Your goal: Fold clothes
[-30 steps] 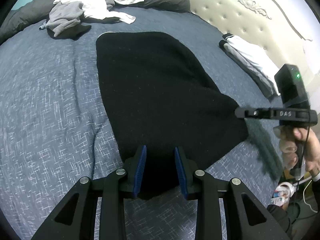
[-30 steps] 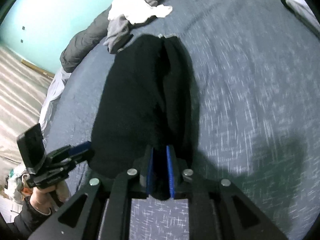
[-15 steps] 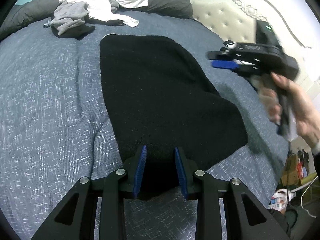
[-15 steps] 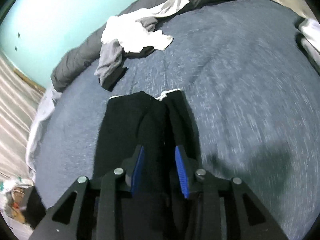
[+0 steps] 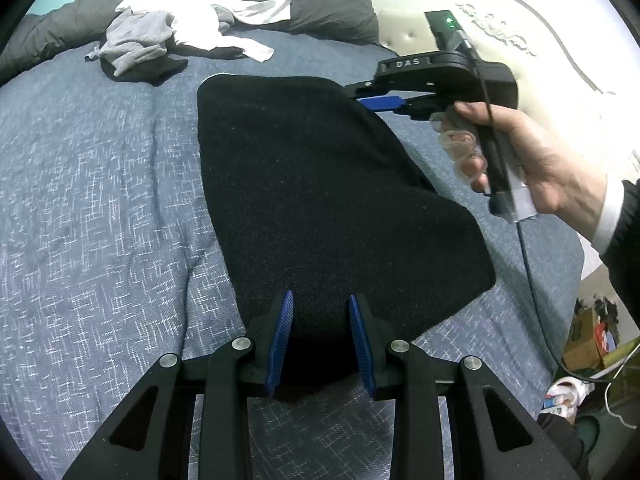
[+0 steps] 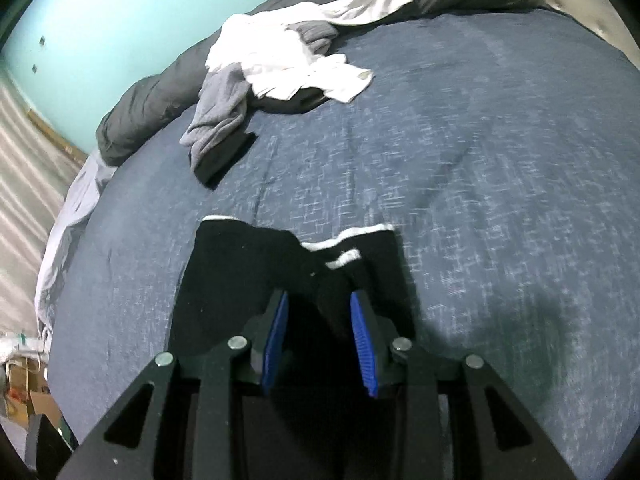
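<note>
Black garment: lying flat on the blue bedspread, near the middle of the bed, one white-trimmed edge at its far end. In the right wrist view the cloth is bunching into a fold between the two halves at that far end.

Left tongs: you are holding them low over the near edge of the black garment, blue pads standing well apart. The dark cloth is lying under and between the pads, but nothing is being pinched.

Right tongs: you are holding them over the right side of the garment toward its far end, pads wide apart, black cloth showing in the gap and not being gripped. In the left wrist view they are appearing at the far right, your right hand wrapping round the handle, a cable trailing down from it.

Heap of clothes: white and grey pieces, sitting at the far left of the bed, well apart from the black garment, partly resting on a dark grey pillow.

Headboard: cream, padded, standing at the far right.

Wall: turquoise, running behind the pillow.
</note>
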`<state>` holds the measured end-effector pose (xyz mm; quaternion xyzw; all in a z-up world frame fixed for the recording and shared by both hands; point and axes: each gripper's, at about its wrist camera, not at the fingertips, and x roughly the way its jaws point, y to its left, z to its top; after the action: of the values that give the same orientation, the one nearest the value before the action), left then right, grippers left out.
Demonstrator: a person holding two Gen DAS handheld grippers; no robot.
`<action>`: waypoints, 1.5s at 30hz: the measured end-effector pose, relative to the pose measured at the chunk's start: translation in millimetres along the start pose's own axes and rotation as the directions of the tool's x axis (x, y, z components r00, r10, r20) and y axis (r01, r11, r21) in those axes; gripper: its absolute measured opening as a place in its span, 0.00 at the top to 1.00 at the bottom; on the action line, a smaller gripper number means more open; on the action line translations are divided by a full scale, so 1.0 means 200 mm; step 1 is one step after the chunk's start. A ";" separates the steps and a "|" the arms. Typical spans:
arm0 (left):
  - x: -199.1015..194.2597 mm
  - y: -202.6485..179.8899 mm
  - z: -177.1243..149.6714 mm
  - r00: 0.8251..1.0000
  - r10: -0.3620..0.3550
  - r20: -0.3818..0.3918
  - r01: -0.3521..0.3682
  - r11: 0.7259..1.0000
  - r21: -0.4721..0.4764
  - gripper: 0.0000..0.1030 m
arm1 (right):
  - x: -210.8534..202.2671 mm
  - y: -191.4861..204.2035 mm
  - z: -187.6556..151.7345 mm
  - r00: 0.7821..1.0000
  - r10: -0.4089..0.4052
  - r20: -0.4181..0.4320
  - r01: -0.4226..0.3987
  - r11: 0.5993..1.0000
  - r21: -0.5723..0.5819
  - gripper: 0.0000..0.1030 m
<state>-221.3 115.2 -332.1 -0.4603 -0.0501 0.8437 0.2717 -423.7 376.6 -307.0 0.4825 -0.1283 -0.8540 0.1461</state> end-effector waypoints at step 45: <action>-0.01 0.00 0.00 1.000 -0.001 -0.005 0.001 1.000 -0.019 0.70 | -0.29 0.18 -0.42 0.996 0.078 -0.052 -0.085 0.982 -0.169 0.91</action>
<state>-220.2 114.0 -331.0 -0.4651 -0.0576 0.8419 0.2676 -317.7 357.8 -290.0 0.4819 -0.0708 -0.8439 0.2247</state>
